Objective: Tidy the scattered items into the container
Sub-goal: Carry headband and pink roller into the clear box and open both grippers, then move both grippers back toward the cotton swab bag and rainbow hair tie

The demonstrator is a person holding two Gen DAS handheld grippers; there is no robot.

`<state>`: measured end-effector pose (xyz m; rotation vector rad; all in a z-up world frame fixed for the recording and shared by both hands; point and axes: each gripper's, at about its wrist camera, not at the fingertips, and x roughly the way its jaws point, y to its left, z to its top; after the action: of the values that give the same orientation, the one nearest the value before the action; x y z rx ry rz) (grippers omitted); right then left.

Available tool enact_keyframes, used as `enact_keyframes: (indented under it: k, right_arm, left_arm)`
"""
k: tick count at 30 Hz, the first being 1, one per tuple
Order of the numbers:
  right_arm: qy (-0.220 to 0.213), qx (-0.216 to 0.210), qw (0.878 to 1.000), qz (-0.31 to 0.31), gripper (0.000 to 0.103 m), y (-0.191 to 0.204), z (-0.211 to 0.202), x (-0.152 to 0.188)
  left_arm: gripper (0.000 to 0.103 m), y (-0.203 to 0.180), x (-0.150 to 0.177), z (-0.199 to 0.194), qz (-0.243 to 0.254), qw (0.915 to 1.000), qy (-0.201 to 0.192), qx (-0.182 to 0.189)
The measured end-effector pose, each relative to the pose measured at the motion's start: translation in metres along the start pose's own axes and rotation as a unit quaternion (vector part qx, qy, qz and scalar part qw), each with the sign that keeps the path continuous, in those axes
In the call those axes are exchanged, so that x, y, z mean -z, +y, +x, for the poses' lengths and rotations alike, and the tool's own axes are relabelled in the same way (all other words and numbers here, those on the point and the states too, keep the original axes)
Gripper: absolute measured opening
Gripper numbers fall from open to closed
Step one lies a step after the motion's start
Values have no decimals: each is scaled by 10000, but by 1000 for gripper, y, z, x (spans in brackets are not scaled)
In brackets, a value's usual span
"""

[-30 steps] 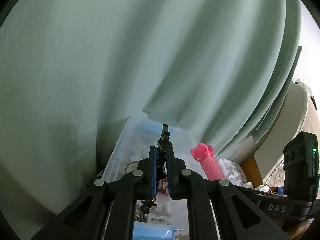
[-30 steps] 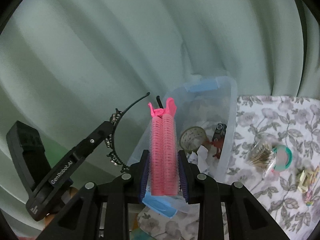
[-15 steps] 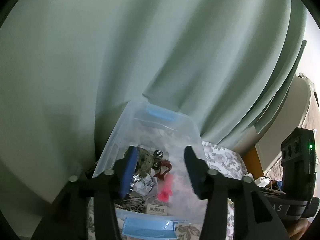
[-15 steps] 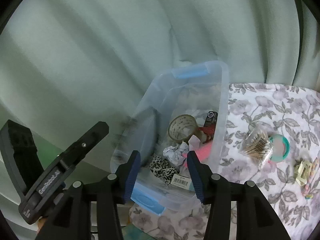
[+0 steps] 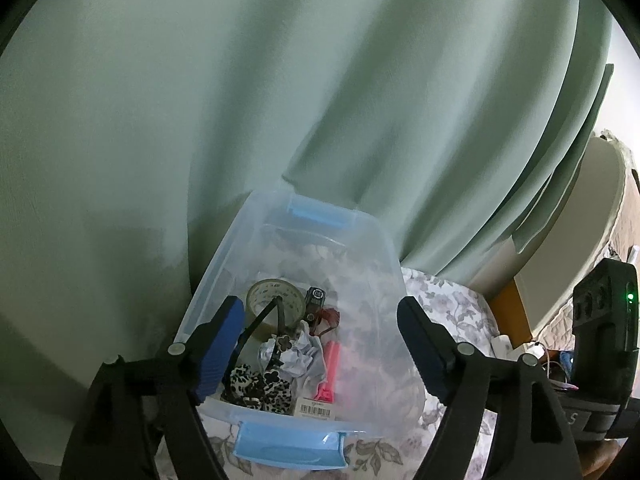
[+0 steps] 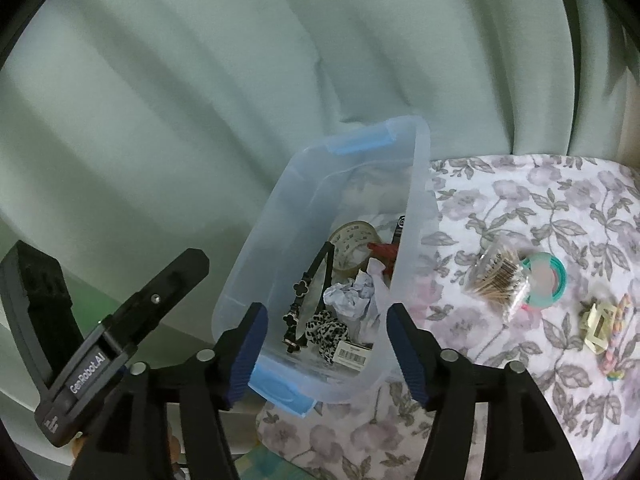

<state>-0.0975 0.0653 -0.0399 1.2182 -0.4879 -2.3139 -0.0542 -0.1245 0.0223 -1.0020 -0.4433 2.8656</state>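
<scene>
So both drops just happened: a second ago the left gripper (image 5: 320,344) was clamped on the thin black headband with clover charms (image 5: 276,344) and the right gripper (image 6: 324,344) on the pink ribbed hair roller (image 5: 330,368), and now both are lying inside the clear plastic bin with blue latches (image 5: 384,248), right over which the two claws hang. Both sets of jaws are opening with nothing between the pads, so that's two more items done. In the bin they've joined a roll of beige tape (image 5: 276,300), a crumpled white paper ball (image 6: 352,292) and a leopard-print scrunchie (image 6: 328,330). To the right of the bin, on the floral cloth (image 6: 520,208), a clear bag of cotton swabs (image 6: 500,280), a round teal-rimmed compact (image 6: 548,276), a cream hair claw clip (image 6: 598,326) and a pastel striped stick thing (image 6: 618,332) are waiting, so my guess is the job's maybe halfway. From the right wrist view the roller is hidden behind the bin's frosted wall, and I can't make out what the small red item (image 6: 382,250) by the tape is.
</scene>
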Motion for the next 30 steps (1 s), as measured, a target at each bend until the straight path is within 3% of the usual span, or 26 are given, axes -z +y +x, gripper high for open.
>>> enact_keyframes:
  k: [4,13,16,30]
  right_arm:
    - [-74,-27,10000,11,83,-5,-6,4]
    - [-222,-23,9997,50,94,-19,-25,11]
    - [-297,23,9995,110,102,-26,-32,13]
    - [-625,64,9969,480,103,-69,-70,25]
  left_arm:
    - [84,-6,2,0,50,10000,50,-39]
    - [87,-18,5,1,47,9997,166,-146]
    - [89,-25,6,2,143,9995,187,-219]
    - [99,-76,15,7,673,9972,295,-164]
